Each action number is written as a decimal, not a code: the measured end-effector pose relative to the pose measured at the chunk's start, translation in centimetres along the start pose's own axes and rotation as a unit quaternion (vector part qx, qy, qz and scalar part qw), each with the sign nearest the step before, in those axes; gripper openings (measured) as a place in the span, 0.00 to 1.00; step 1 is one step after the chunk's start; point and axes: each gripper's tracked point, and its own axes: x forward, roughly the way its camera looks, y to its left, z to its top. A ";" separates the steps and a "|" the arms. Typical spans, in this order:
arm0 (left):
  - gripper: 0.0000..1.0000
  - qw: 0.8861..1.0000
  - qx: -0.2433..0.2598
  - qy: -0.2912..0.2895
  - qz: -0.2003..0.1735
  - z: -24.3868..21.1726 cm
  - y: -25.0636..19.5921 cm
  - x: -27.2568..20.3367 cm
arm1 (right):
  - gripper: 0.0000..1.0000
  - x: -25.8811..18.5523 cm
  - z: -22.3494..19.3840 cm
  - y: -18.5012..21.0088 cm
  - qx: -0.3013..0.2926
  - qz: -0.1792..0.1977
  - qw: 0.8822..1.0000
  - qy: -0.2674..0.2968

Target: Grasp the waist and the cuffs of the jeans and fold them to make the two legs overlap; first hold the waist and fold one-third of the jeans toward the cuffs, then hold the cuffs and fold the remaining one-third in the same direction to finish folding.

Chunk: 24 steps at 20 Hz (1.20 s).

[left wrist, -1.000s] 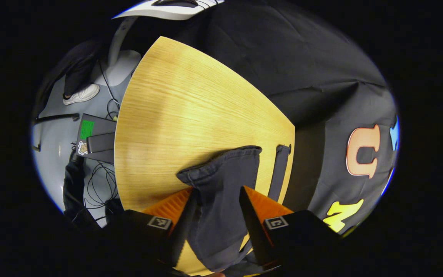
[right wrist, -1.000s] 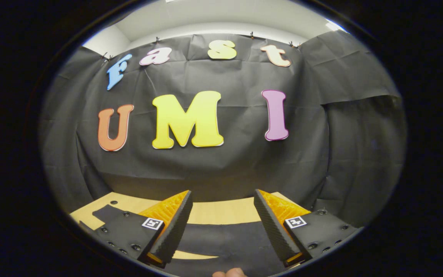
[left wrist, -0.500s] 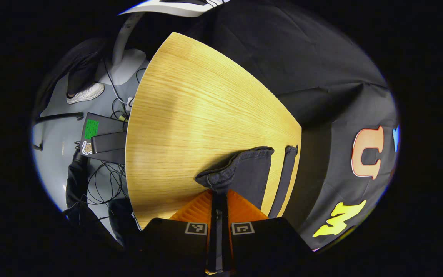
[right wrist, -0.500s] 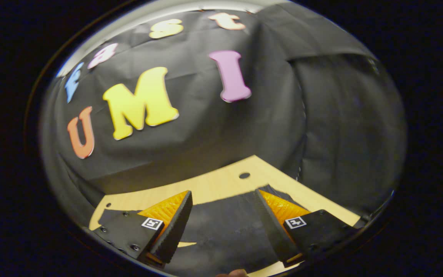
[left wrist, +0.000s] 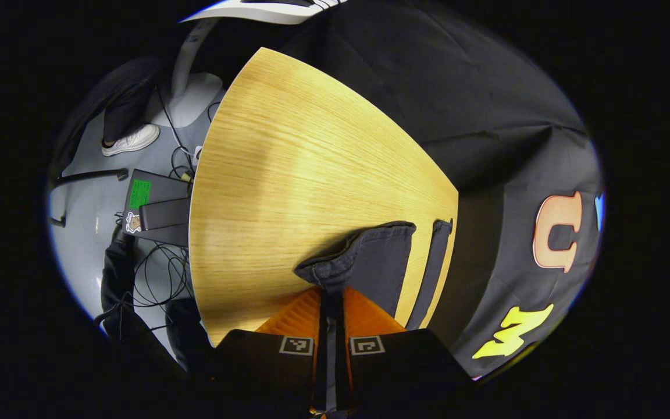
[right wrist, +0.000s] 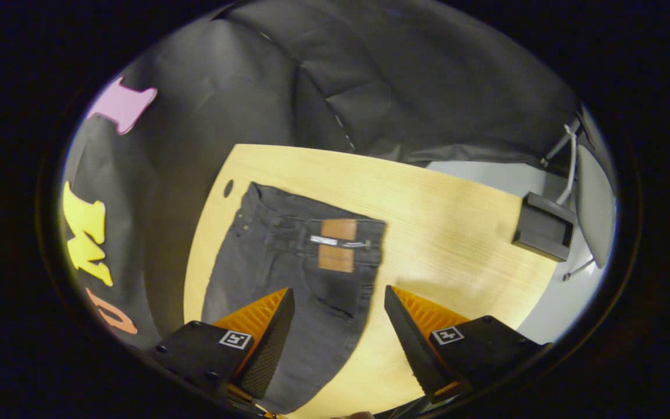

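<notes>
With the left gripper (left wrist: 331, 294) clamped on a cuff (left wrist: 364, 262) of the jeans (right wrist: 294, 267) just ahead of its fingertips, and the right gripper (right wrist: 335, 308) spread wide above the waist (right wrist: 317, 224), the leg-overlap fold seems begun; next, the right should likely descend and pinch the waistband.

A staged recording booth in a lab or office room is indicated. A pale wood-grain surface (left wrist: 288, 174) is backed by black cloth (right wrist: 405, 75) hung as a wall ahead of the right tool. To the left of the left tool, a grey floor (left wrist: 88, 203) with loose cables (left wrist: 154, 279), a dark equipment box (left wrist: 157, 206) and a white chair base (left wrist: 186, 99) are seen.
</notes>
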 end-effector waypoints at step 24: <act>0.03 0.999 -0.028 0.026 0.028 -0.1 -2.8 -0.5 | 0.02 2.4 0.5 2.4 -0.021 0.037 0.999 -0.005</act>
